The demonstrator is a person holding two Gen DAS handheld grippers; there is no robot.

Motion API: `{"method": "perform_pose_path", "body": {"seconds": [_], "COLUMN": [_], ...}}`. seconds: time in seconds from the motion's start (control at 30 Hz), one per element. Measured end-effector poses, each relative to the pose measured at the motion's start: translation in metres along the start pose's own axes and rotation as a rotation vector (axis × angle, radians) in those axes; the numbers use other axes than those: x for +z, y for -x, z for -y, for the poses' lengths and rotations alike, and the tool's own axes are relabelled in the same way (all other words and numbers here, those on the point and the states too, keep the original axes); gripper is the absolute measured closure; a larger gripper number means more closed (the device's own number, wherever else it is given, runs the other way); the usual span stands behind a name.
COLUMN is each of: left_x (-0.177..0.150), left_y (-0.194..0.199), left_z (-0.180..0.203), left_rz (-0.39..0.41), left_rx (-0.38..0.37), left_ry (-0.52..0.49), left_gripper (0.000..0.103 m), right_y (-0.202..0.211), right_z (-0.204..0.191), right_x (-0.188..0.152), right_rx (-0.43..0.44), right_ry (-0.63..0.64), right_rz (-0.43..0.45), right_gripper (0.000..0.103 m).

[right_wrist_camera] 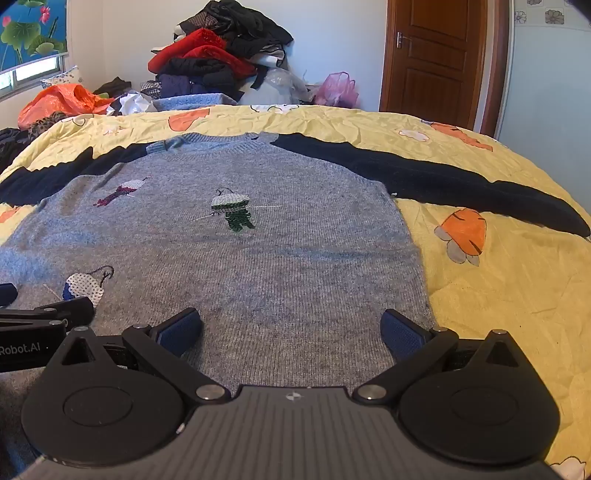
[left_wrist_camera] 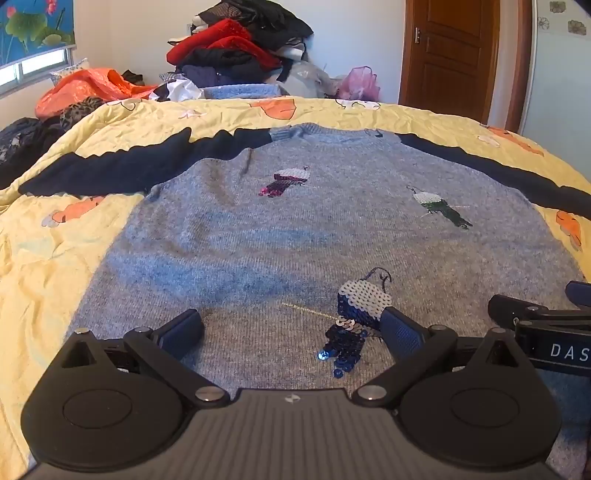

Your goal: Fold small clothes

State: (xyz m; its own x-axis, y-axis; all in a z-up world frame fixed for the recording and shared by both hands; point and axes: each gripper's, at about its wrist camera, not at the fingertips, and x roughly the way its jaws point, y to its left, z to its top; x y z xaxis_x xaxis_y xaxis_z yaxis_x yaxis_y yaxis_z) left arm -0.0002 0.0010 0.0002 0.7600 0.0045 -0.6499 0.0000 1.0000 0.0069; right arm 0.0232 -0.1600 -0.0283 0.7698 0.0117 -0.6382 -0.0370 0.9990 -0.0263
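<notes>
Setting: bedroom in a home.
- Bed (right_wrist_camera: 498, 295) covered by a yellow quilt printed with orange cartoon shapes.
- Heap of mixed clothes (right_wrist_camera: 218, 62), red, black and navy, stacked at the far side against a pale wall.
- Orange plastic bag (left_wrist_camera: 88, 90) and pink plastic bag (right_wrist_camera: 338, 88) beside the heap.
- Panelled brown wooden door (right_wrist_camera: 436, 55) with metal handle.
- Window (left_wrist_camera: 33, 66) with a lotus-print blind.
- Flower stickers (right_wrist_camera: 554, 16) on the wall by the door.

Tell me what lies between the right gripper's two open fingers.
Only the grey sweater body lies between the right gripper fingers, flat on the yellow quilt; nothing is gripped. The right wrist view shows it.
</notes>
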Motion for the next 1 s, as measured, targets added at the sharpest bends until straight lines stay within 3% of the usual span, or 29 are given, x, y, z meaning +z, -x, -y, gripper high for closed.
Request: {"method": "perform_pose_path", "body": {"seconds": [1.0], "left_x": [-0.0019], "left_y": [0.0036], "left_z": [-0.0050], "left_rz": [-0.015], "left_rx": [-0.031], "left_ry": [-0.021], "left_gripper": [0.000], "right_y": [0.0007], "right_z": [-0.0004], "right_x": [-0.0005], "right_rx": [0.000], "right_ry": [0.000], "right_rz": [0.003], "right_gripper": [0.000]}}
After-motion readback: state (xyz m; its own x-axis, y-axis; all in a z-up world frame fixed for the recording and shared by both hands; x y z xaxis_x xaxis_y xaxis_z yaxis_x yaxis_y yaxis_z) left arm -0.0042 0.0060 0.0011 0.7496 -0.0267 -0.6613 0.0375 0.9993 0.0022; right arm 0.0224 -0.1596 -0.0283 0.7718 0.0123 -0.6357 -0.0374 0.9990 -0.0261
